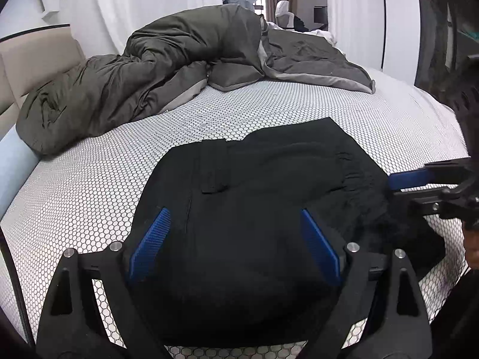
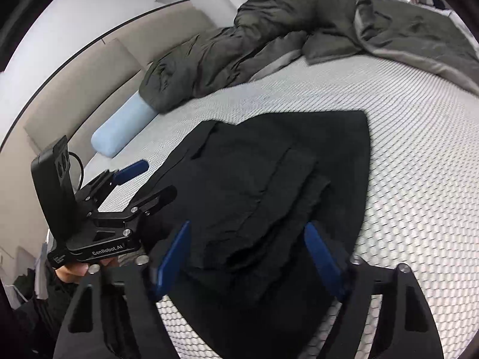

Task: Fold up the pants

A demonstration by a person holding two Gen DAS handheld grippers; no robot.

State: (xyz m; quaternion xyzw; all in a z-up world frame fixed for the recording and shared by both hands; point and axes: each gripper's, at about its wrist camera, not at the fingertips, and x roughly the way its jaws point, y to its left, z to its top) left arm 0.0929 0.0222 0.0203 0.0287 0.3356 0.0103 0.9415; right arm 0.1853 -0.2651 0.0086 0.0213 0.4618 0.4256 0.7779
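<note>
Black pants [image 1: 254, 179] lie folded into a compact stack on the honeycomb-patterned mattress [image 1: 89, 185]. My left gripper [image 1: 234, 211] hovers just over their near edge, blue pads spread wide with only dark cloth beneath them. In the right wrist view the same pants [image 2: 269, 164] show layered folds, and my right gripper [image 2: 248, 224] stands open above their near end, gripping nothing. The right gripper [image 1: 395, 185] also shows at the pants' right edge in the left wrist view. The left gripper [image 2: 160, 176] appears open beside the pants' left edge in the right wrist view.
A crumpled dark grey duvet [image 1: 143, 68] covers the far part of the bed. A light blue bolster [image 2: 122, 125] lies against the beige headboard [image 2: 89, 68]. White curtains [image 1: 149, 3] hang behind. A person's hand [image 2: 74, 269] holds the left gripper's handle.
</note>
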